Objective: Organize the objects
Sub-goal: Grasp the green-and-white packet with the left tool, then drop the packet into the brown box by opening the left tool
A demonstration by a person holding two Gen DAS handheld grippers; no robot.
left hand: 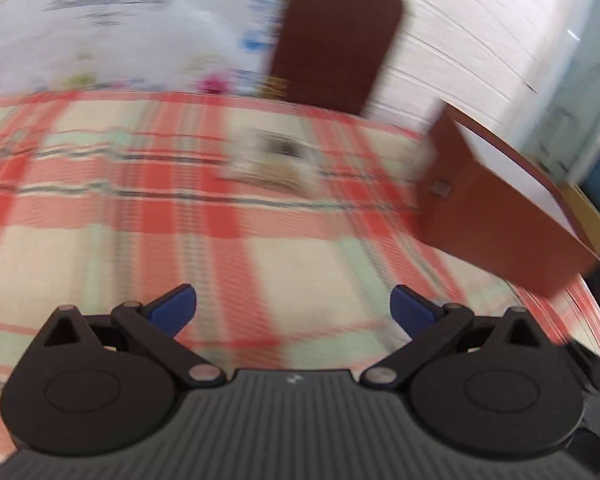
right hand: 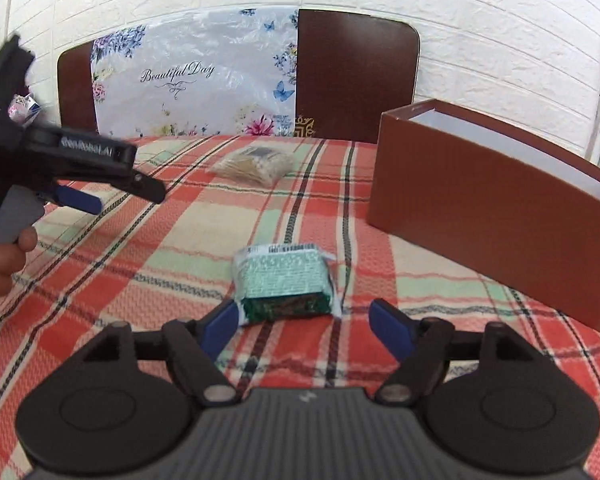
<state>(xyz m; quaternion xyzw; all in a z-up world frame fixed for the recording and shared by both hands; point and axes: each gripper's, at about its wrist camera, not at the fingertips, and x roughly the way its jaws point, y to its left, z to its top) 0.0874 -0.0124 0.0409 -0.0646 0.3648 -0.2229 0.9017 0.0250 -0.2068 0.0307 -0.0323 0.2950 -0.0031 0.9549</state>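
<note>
- Right gripper (right hand: 302,330) spread wide, empty, low over the plaid cloth (right hand: 140,264); left fingertip (right hand: 220,330) just beside the near left corner of the green packet (right hand: 284,284), touching or not unclear.
- Green packet flat on the cloth, slightly left of the midline between the fingers, just beyond their tips.
- Left gripper (left hand: 293,312) also spread wide, empty, above bare cloth; seen side-on in the right wrist view, up left of the green packet, well apart.
- Brown box (right hand: 496,208) right of the green packet, open-topped, inside hidden, cut off at the edge.
- Clear bag (right hand: 256,164) far beyond the green packet, contents hard to make out.
- Left wrist view smeared; bag there only a pale blur.
- Floral sheet (right hand: 196,76) against the dark headboard (right hand: 356,72), farthest back.
</note>
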